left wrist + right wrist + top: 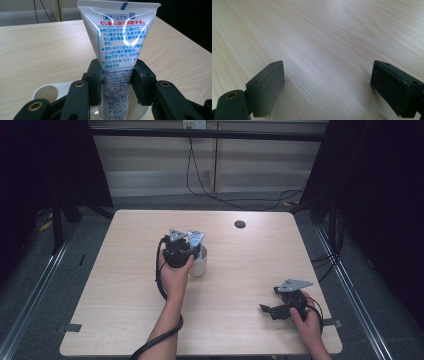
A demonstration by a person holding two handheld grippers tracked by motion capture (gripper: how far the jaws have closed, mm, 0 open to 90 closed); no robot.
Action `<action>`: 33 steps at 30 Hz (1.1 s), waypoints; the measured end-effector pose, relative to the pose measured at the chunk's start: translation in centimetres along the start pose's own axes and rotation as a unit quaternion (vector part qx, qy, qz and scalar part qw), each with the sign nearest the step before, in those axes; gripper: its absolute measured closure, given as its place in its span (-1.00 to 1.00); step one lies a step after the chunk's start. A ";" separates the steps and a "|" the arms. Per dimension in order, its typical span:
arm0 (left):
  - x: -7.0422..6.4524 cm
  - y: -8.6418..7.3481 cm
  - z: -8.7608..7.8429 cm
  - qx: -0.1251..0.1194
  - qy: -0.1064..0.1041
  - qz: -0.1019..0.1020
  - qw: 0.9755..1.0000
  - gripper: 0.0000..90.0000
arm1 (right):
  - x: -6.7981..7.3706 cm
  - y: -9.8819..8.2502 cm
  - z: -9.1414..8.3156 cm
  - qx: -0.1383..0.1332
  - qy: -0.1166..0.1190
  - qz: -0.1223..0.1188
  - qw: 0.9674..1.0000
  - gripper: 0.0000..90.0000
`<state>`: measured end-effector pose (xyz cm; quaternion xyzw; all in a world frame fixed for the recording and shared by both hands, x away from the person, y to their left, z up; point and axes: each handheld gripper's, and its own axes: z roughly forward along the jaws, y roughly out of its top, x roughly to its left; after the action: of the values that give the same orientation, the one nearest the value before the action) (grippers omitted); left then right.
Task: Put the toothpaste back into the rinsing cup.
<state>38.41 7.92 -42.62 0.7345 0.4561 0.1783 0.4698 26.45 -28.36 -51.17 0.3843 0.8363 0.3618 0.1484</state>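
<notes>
So your left tool (117,75) is clamped onto a toothpaste tube (119,42), both pads squeezing it about halfway up. The tube's white with blue and red Japanese print, standing upright with the flat crimped end on top, and its lower end sits down inside a white cup (47,92). From the high view you can see the cup (199,263) sitting near the middle of the worktop (125,285), a bit left of centre, with your left tool (184,251) right over it and the tube's top (195,238) poking up beside the grey plate on the tool. Can't tell whether the tube's bottom actually touches the cup floor, your jaws block that.

Your right tool (327,85) is just hanging loose, jaws wide apart with nothing between them, bare wood grain under it. In the high view it (267,309) is parked low near the front right corner of the worktop, well apart from the cup, pointing left. There's also a small dark round hole (240,224) toward the far edge.
</notes>
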 end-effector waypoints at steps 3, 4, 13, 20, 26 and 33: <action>0.0 -0.1 0.0 0.001 -0.001 0.001 1.000 0.39 | 0.0 0.0 0.0 0.000 0.000 0.000 1.000 -0.75; 0.0 -0.2 0.0 0.002 -0.001 0.002 1.000 0.38 | 0.0 0.0 0.0 0.000 0.000 0.000 1.000 -0.75; -0.2 -0.6 0.2 0.014 0.003 0.011 1.000 0.37 | 0.0 0.0 0.0 0.000 0.000 0.000 1.000 -0.75; -0.2 -0.7 0.2 0.018 0.004 0.012 1.000 0.36 | 0.0 0.0 0.0 0.000 0.000 0.000 1.000 -0.75; -0.2 -0.7 0.1 0.022 0.003 0.010 1.000 0.35 | 0.0 0.0 0.0 0.000 0.000 0.000 1.000 -0.75; -0.3 -0.6 0.1 0.025 0.005 0.008 1.000 0.32 | 0.0 0.0 0.0 0.000 0.000 0.000 1.000 -0.75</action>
<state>38.02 7.68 -43.10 0.7486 0.4572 0.1737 0.4476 26.45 -28.36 -51.17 0.3842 0.8363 0.3618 0.1485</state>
